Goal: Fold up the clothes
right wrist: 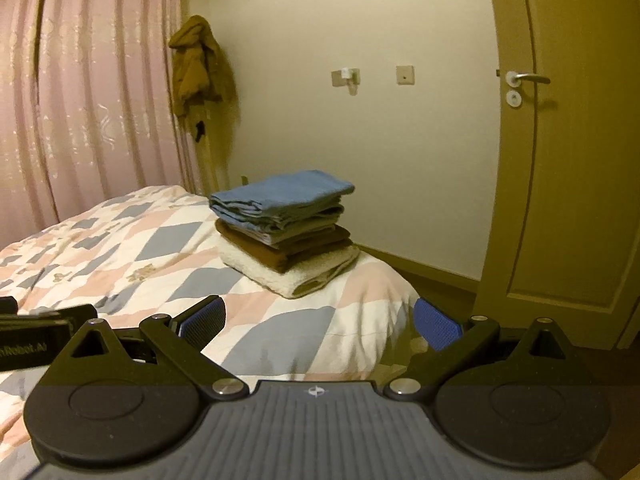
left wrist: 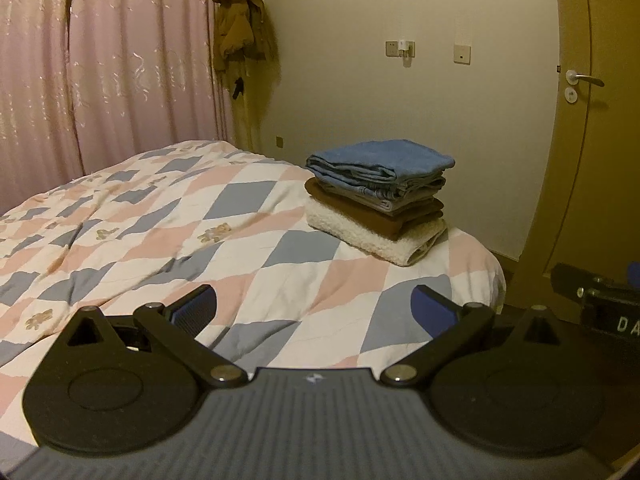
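Observation:
A stack of folded clothes [left wrist: 380, 196] rests near the bed's far right corner: a blue piece on top, denim and a brown piece beneath, a cream fleece at the bottom. The same stack of folded clothes [right wrist: 286, 228] shows in the right wrist view. My left gripper [left wrist: 316, 312] hangs open over the quilt, well short of the stack, with nothing between its blue-padded fingers. My right gripper [right wrist: 320, 320] is open too, empty, near the bed's right edge. Part of the right gripper's body [left wrist: 596, 300] shows at the left view's right edge.
The bed carries a quilt [left wrist: 160, 220] of pink, blue and white diamonds. Pink curtains [left wrist: 100, 64] hang behind it. A brown jacket [left wrist: 240, 20] hangs in the corner. A closed door [right wrist: 560, 160] with a lever handle stands at the right, with bare floor [right wrist: 432, 280] below the wall.

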`<state>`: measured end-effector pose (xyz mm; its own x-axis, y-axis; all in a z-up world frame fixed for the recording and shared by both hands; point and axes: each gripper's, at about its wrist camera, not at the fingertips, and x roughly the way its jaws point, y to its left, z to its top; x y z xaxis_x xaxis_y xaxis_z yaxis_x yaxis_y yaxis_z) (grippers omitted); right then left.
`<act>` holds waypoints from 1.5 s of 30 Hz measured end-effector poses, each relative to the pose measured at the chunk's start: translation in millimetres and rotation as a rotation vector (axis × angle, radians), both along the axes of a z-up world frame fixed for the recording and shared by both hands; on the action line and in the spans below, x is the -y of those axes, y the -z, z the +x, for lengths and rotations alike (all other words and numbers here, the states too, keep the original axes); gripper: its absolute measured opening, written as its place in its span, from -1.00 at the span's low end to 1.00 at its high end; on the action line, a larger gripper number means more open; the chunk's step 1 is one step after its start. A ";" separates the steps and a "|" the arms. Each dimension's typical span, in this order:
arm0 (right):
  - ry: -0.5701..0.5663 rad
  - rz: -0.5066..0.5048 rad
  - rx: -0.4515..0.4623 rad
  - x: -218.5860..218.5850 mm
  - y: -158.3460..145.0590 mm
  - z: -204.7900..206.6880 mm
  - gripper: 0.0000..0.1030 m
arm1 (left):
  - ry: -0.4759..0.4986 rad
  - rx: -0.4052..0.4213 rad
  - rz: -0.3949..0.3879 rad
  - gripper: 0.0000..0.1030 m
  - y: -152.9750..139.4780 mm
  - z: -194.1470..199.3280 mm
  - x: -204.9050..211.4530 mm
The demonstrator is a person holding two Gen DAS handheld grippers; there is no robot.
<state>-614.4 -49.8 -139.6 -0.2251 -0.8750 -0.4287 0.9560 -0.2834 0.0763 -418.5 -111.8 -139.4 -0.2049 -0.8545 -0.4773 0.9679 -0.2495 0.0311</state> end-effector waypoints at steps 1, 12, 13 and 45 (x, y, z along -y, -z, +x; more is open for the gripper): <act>-0.004 -0.002 -0.002 -2.0 -2.0 1.8 1.00 | -0.009 0.002 -0.002 0.99 -0.6 1.3 -3.5; 0.000 -0.038 0.039 -29.1 -15.3 -0.2 1.00 | -0.030 0.010 -0.014 0.99 -4.9 8.2 -40.3; 0.000 -0.042 0.041 -32.2 -16.1 -0.7 1.00 | -0.033 0.020 -0.011 0.99 -4.3 7.6 -43.3; 0.012 -0.028 0.037 -84.9 2.1 -10.5 1.00 | 0.028 0.015 0.025 0.99 7.6 -11.3 -83.4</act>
<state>-624.9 35.1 -141.7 -0.2204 -0.8839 -0.4124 0.9488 -0.2923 0.1194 -429.8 -28.5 -146.9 -0.2216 -0.8362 -0.5017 0.9600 -0.2775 0.0385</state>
